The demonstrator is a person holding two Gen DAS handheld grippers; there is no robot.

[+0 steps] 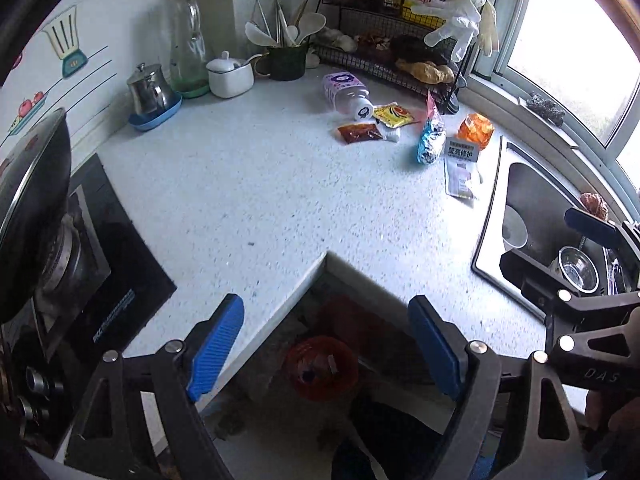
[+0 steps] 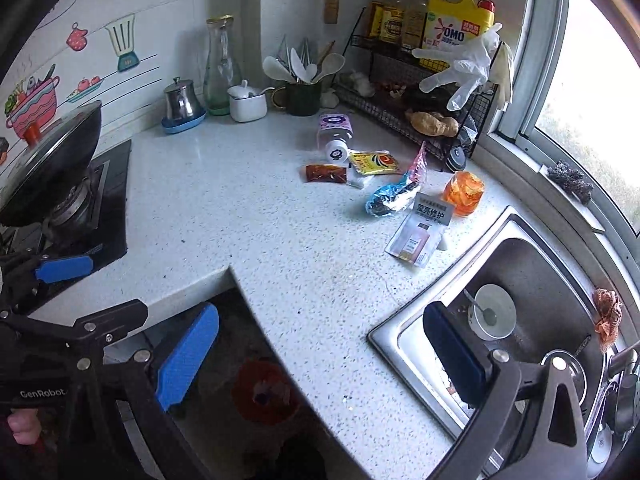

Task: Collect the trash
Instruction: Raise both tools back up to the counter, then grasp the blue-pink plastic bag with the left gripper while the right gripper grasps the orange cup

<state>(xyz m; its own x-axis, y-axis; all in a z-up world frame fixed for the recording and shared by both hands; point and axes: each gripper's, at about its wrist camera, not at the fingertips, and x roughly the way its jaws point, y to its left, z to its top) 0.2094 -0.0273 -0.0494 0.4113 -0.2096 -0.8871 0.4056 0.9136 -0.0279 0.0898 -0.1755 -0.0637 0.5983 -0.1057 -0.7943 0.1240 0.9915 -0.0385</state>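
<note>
Speckled countertop [image 1: 248, 184] with scattered wrappers [image 1: 394, 114]

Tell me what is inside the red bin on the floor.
The red bin holds a few scraps, one pale and one dark, too blurred to identify. Anything beneath them is hidden, and the counter edge shades the bin.

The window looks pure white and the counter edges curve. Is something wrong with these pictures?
Left wrist view: the window is blown out by daylight, and the red bin under the counter sits in dim shadow. Right wrist view: the fisheye lens bends the sink rim and darkens the corners.
</note>
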